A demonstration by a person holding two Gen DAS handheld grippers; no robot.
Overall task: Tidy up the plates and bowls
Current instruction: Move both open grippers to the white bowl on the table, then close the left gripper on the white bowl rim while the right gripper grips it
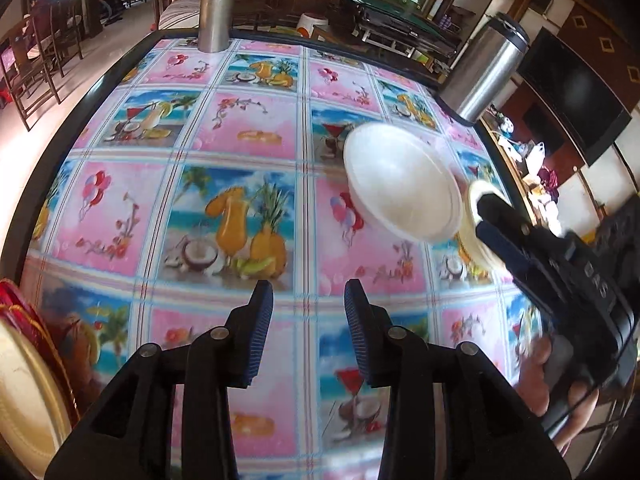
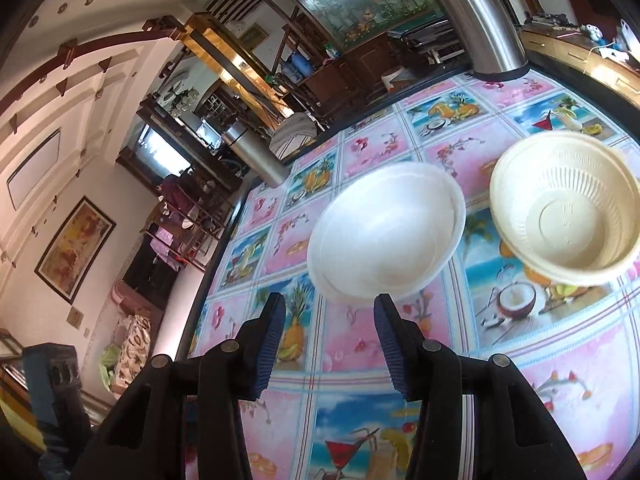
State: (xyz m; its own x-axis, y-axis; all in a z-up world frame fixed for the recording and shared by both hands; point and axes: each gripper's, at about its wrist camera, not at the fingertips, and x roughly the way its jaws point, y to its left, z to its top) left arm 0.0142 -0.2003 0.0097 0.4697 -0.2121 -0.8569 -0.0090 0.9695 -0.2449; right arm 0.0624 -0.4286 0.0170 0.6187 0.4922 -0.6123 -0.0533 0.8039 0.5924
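Note:
A white bowl (image 2: 384, 236) sits on the patterned tablecloth just beyond my right gripper (image 2: 330, 344), which is open and empty, close to the bowl's near rim. A cream ribbed bowl (image 2: 568, 208) sits to its right. In the left wrist view the white bowl (image 1: 400, 180) is at the right, with the cream bowl (image 1: 476, 236) partly hidden behind the right gripper's body (image 1: 560, 272). My left gripper (image 1: 308, 328) is open and empty over the table's middle. A gold-rimmed plate (image 1: 24, 396) shows at the lower left edge.
Two steel flasks stand at the table's far edge, one at the far left (image 1: 216, 8) and one at the far right (image 1: 484, 68). The table's black rim (image 1: 72, 116) curves along the left. Red cloth or packaging (image 1: 24, 312) lies by the plate.

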